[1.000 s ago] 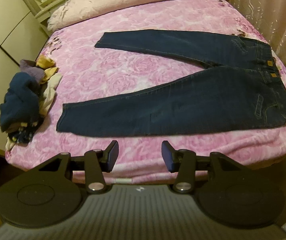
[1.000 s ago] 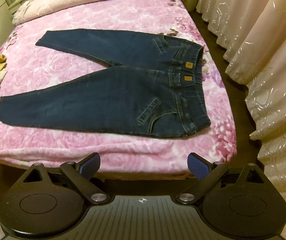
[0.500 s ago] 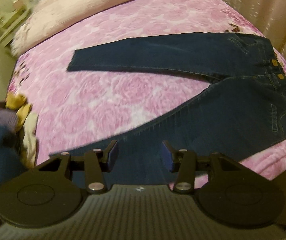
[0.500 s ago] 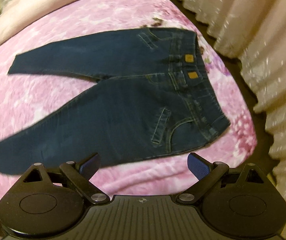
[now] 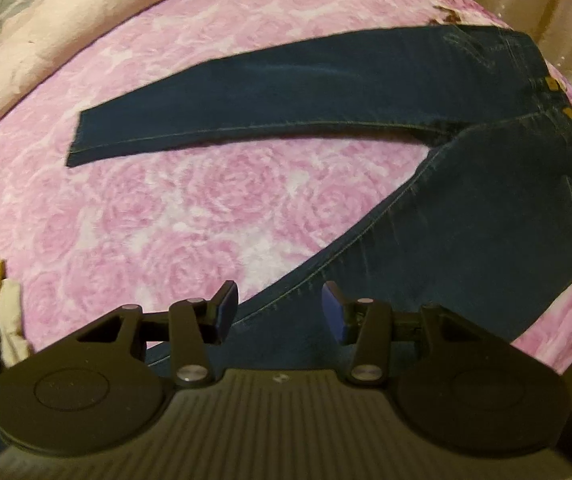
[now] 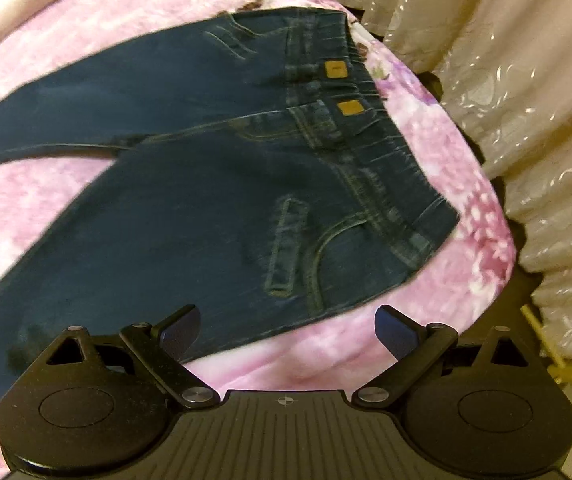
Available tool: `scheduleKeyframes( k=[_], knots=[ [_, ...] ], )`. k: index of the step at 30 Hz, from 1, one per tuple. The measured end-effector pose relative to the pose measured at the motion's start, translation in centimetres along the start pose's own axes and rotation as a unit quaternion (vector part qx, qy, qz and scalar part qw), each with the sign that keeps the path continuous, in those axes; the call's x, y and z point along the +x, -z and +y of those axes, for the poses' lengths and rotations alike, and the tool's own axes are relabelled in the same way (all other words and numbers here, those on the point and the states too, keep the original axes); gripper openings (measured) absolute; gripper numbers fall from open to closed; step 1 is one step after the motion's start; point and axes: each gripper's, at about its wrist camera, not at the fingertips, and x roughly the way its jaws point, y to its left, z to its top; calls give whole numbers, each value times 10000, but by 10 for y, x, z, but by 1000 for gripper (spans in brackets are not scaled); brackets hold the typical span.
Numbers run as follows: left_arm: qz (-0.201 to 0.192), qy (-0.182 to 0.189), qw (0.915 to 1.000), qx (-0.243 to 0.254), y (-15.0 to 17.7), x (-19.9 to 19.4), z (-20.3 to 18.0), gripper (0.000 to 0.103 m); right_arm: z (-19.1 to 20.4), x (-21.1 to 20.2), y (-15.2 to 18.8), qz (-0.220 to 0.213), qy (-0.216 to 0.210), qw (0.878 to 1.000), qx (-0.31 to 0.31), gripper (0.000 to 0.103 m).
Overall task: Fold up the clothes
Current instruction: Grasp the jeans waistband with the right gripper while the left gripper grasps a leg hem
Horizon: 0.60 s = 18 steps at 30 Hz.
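Jeans (image 5: 465,216) lie flat on bed (image 5: 206,208) for folding; left tongs (image 5: 280,312) and right tongs (image 6: 287,330) hang apart, empty, above the near leg.

A home bedroom: floral bedspread (image 5: 190,200), curtains (image 6: 525,100).

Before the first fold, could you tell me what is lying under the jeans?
The dark blue jeans lie spread flat, legs apart, directly on the pink rose-patterned bedspread. Pink shows between the legs and around every visible edge. Whatever lies beneath the denim itself is covered.
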Motion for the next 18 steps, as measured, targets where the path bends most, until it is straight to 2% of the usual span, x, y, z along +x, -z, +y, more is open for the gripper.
scheduleKeyframes(
  k=[6, 11, 12, 13, 14, 18],
  knots=[
    [122, 255, 9994, 181, 6, 33, -8, 41, -15, 38, -17, 59, 34, 10000, -73, 96],
    [69, 172, 9992, 340, -6, 53, -5, 39, -34, 54, -49, -558, -175, 9977, -339, 94],
    [49, 142, 9992, 368, -11, 57, -4, 39, -41, 56, -60, -741, -308, 9961, -374, 75],
    [4, 126, 9992, 384, -16, 59, -3, 39, -50, 58, -71, -884, -516, 9940, -378, 64],
    [-59, 144, 9992, 380, -22, 61, -3, 39, -62, 61, -84, -1011, -747, 9916, -308, 58],
    [-321, 209, 9987, 327, -49, 72, -4, 39, -103, 80, -131, -1386, -1322, 9815, -54, 58]
  ],
)
